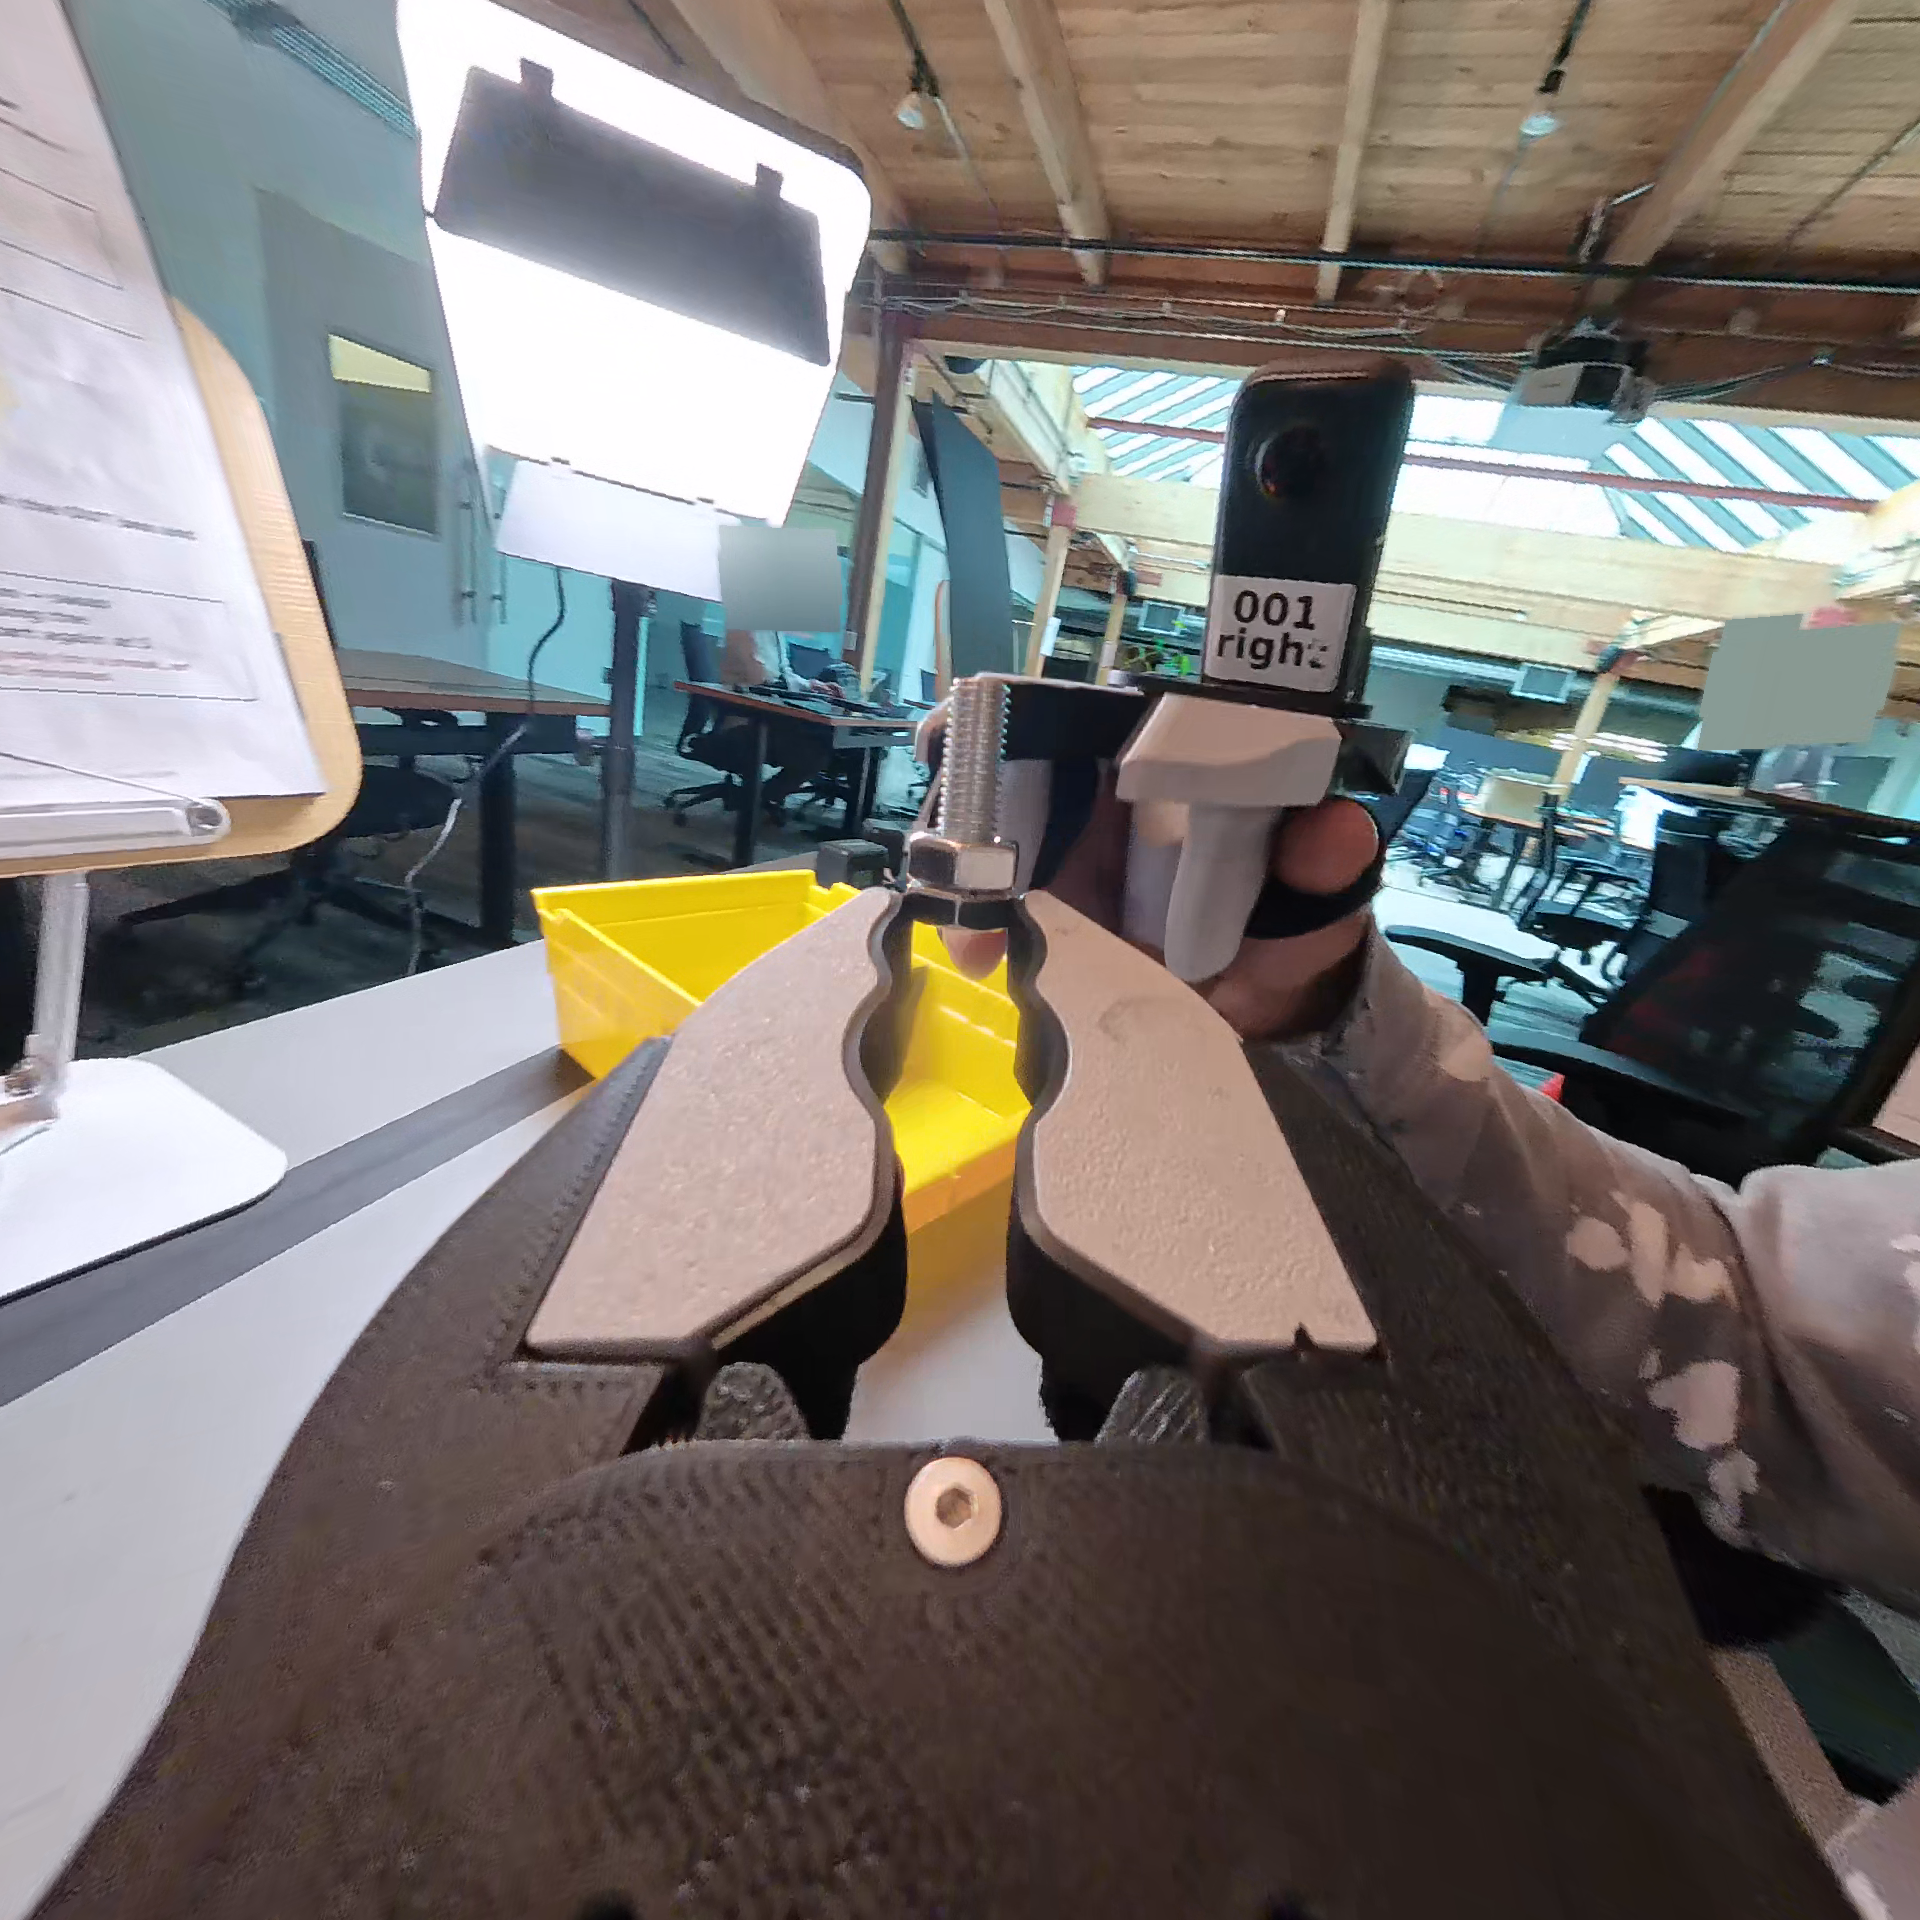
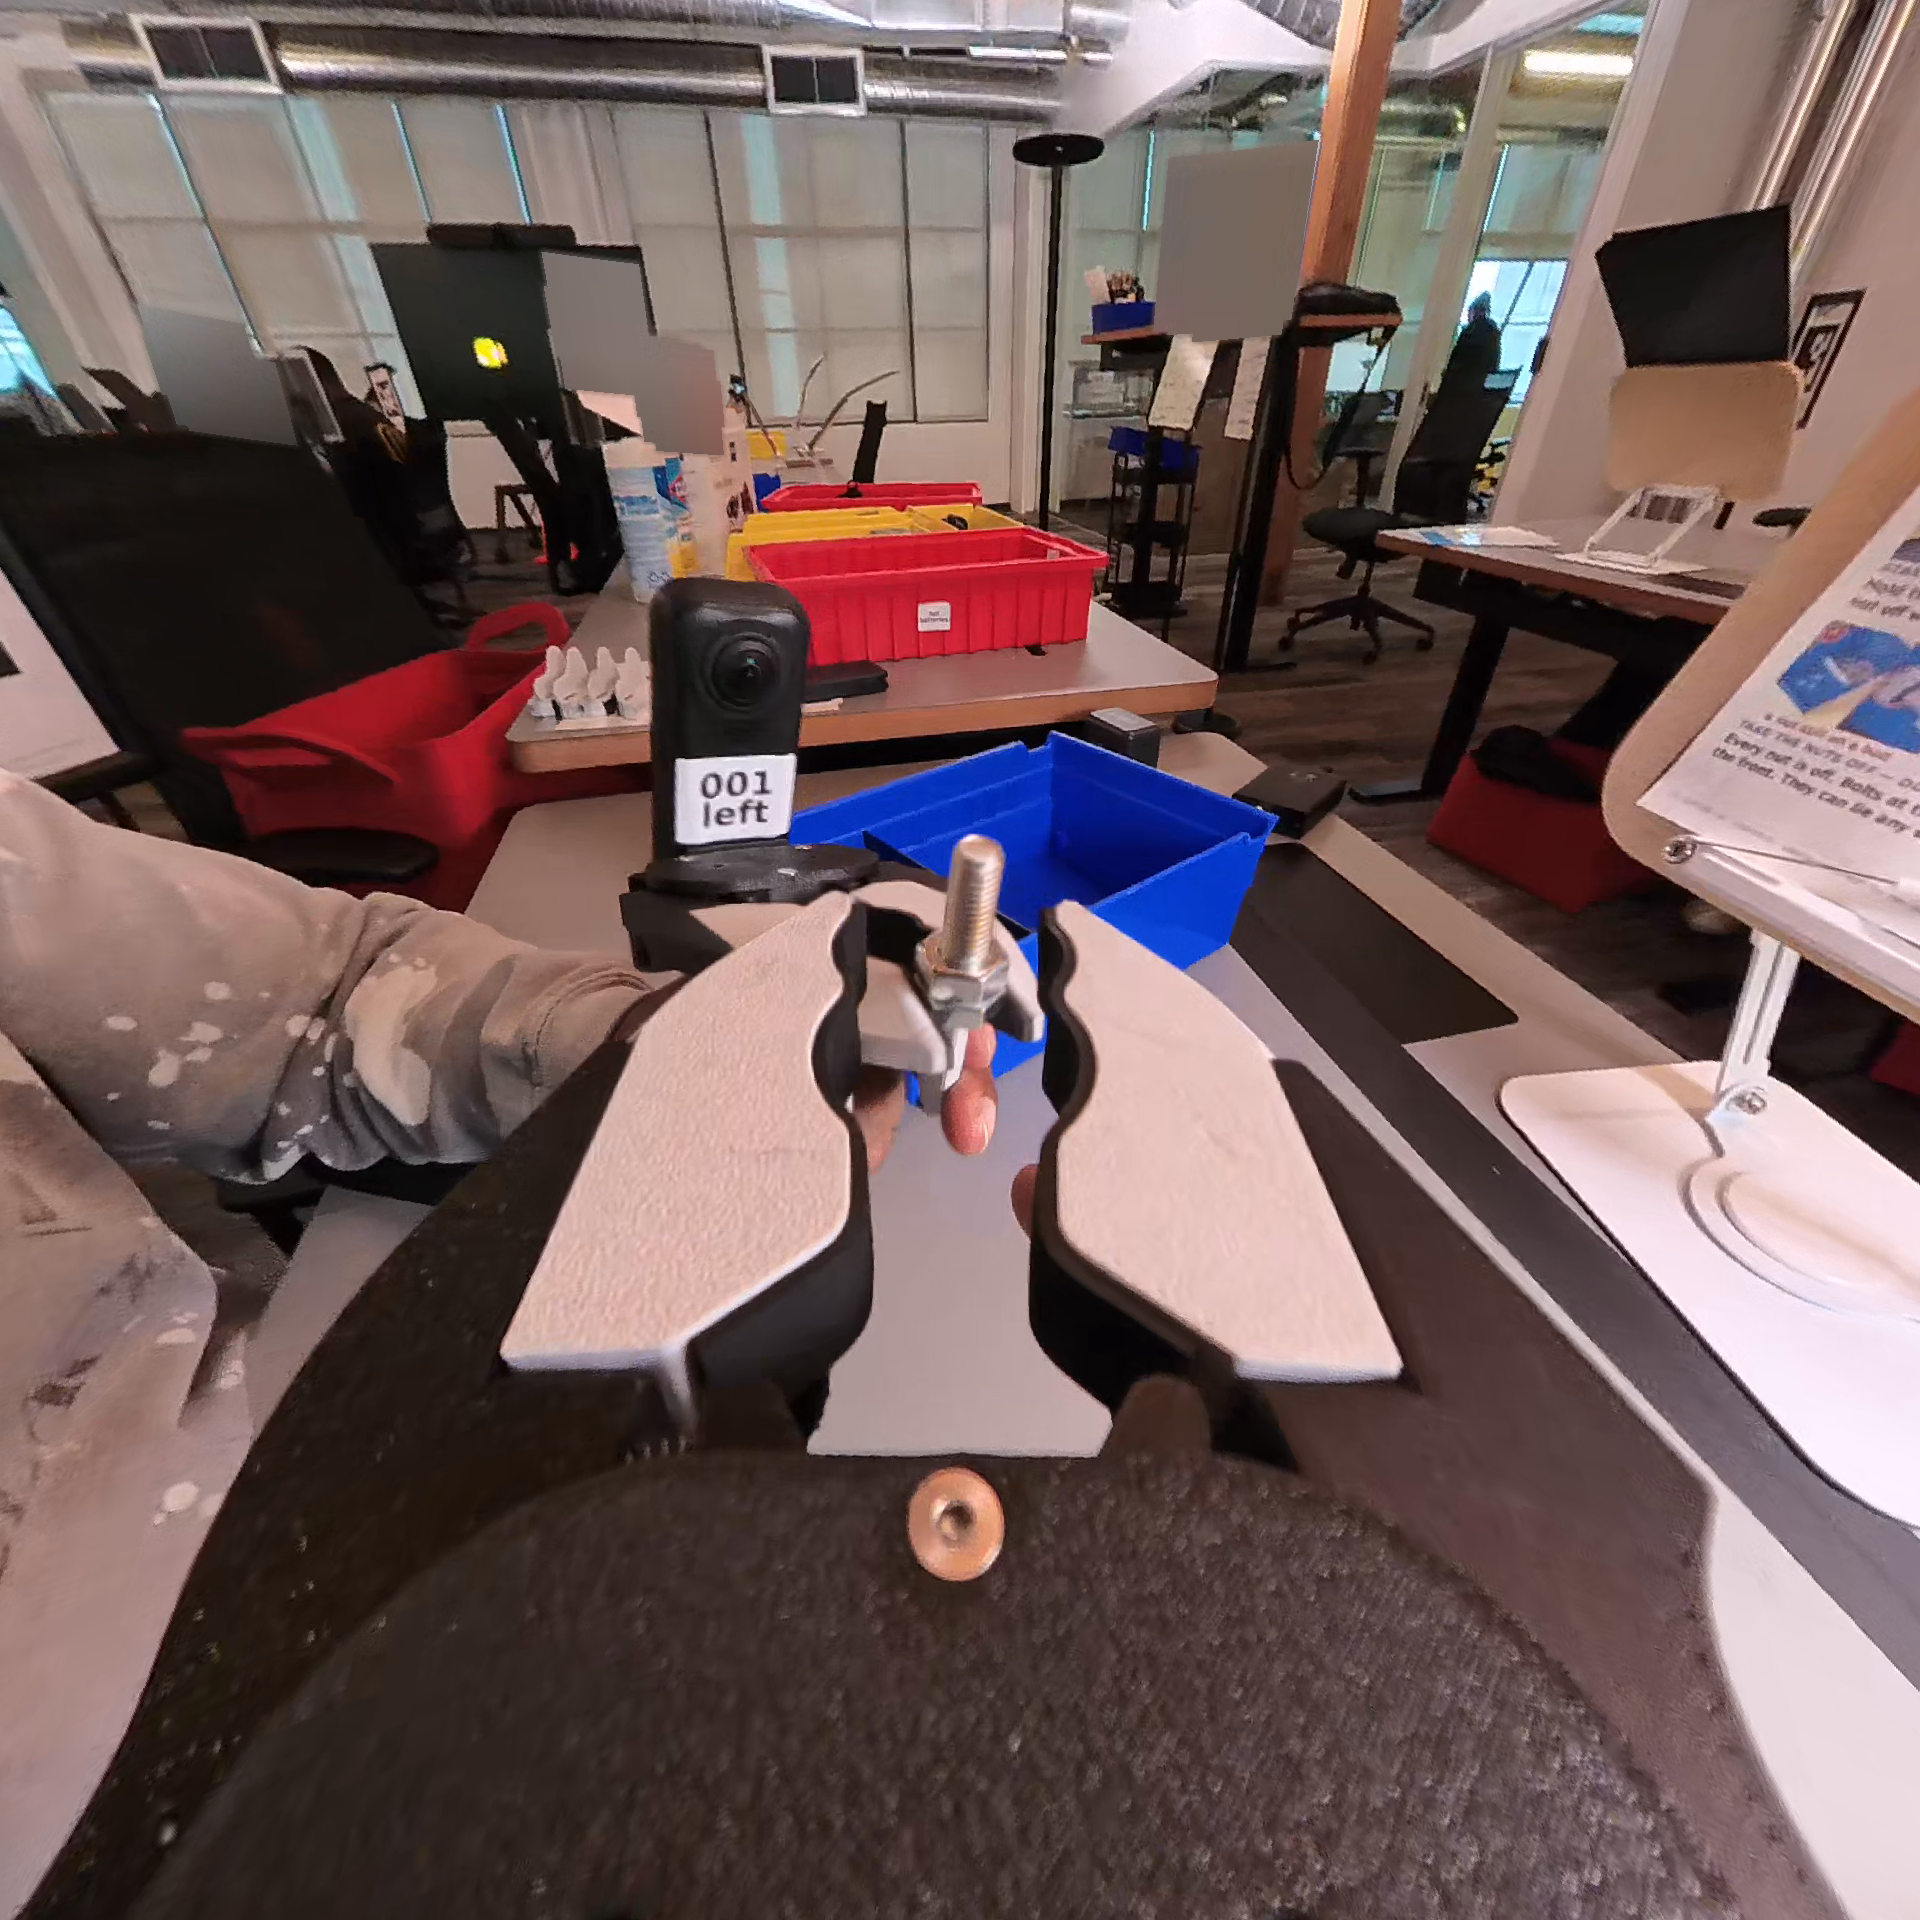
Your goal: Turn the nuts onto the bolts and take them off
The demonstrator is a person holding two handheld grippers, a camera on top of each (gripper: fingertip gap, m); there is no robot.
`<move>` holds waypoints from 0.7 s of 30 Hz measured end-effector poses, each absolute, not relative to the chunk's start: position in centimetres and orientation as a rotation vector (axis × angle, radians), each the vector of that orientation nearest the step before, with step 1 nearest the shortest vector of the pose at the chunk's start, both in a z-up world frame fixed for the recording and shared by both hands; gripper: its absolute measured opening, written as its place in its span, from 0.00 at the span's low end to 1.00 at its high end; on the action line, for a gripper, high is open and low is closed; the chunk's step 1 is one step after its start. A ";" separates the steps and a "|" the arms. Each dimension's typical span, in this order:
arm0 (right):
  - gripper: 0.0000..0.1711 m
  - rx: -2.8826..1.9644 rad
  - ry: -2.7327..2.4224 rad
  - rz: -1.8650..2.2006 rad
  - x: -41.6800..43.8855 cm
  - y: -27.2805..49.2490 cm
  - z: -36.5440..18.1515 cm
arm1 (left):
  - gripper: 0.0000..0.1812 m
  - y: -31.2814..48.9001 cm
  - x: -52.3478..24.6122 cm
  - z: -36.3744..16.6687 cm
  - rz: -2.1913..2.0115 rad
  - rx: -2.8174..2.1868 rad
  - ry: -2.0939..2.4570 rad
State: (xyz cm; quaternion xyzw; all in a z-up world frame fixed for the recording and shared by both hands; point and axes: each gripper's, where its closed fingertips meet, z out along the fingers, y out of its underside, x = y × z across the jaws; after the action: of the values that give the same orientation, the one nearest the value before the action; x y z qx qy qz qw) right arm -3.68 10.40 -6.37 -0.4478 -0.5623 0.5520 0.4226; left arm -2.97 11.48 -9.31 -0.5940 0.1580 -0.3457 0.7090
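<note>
The left gripper (image 1: 958, 914) is clamped on the head of the bolt (image 1: 975, 764), 1 nut (image 1: 961, 862) seated just above it. The right gripper (image 2: 951, 940) stands parted, empty, around the shank. The bolt is held above the table (image 1: 312, 1060), long axis near upright, tip toward 12 o'clock. Steel: stiff, small, probably slick, so grip the nut across its flats. A yellow bin (image 1: 665, 935) lies behind at 10 o'clock.

Our right gripper (image 2: 951, 961) stands parted, holding nothing. Just beyond, the left gripper (image 2: 951, 1023) clamps a bolt's head, threaded shank (image 2: 971, 899) tilted up, hex nut (image 2: 961, 977) low on it. Blue bin (image 2: 1132, 831) behind on the counter (image 2: 1340, 1029).
</note>
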 end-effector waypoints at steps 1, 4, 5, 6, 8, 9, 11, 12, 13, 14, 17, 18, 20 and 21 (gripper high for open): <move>0.19 -1.133 -1.412 1.367 -4.0 10.4 -6.7 | 0.10 11.6 -3.1 -9.4 -0.754 -1.321 0.346; 0.18 -1.191 -1.389 1.319 -5.1 11.0 -7.8 | 0.10 11.6 -3.2 -9.4 -0.724 -1.316 0.347; 0.20 -1.203 -1.388 1.317 -5.2 11.1 -8.0 | 0.10 11.6 -3.3 -9.4 -0.718 -1.315 0.349; 0.20 -1.208 -1.391 1.331 -5.2 11.2 -8.0 | 0.10 11.5 -3.3 -9.3 -0.723 -1.314 0.352; 0.12 -1.220 -1.370 1.318 -4.7 11.9 -7.7 | 0.10 11.4 -4.0 -8.8 -0.747 -1.271 0.319; 0.07 -1.232 -1.317 1.255 -4.4 13.2 -7.5 | 0.10 11.3 -4.3 -8.4 -0.759 -1.259 0.311; 0.09 -1.246 -1.290 1.222 -3.6 14.3 -7.3 | 0.10 11.2 -4.8 -7.9 -0.740 -1.250 0.318; 0.12 -1.247 -1.283 1.242 -3.4 14.3 -7.0 | 0.10 11.1 -4.9 -7.8 -0.729 -1.246 0.319; 0.13 -1.228 -1.282 1.270 -3.4 13.8 -6.7 | 0.10 11.1 -4.9 -7.8 -0.731 -1.249 0.322; 0.14 -1.210 -1.291 1.290 -3.6 13.1 -6.5 | 0.10 11.2 -4.8 -8.0 -0.734 -1.254 0.324; 0.20 -1.192 -1.346 1.301 -4.9 11.1 -6.9 | 0.10 11.3 -4.1 -8.6 -0.731 -1.268 0.341; 0.20 -1.193 -1.347 1.305 -5.2 10.8 -7.0 | 0.10 11.2 -3.8 -8.6 -0.728 -1.267 0.350; 0.21 -1.197 -1.331 1.312 -5.4 11.0 -7.1 | 0.10 11.0 -3.6 -8.5 -0.721 -1.263 0.359; 0.22 -1.195 -1.328 1.330 -5.3 11.1 -7.0 | 0.10 11.0 -3.8 -8.4 -0.725 -1.262 0.356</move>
State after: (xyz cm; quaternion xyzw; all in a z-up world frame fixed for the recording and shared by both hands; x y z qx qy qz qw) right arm -5.27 11.13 -7.02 -0.4813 -0.5352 0.5359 0.4412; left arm -3.75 11.02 -8.38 -0.5735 0.1619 -0.3295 0.7324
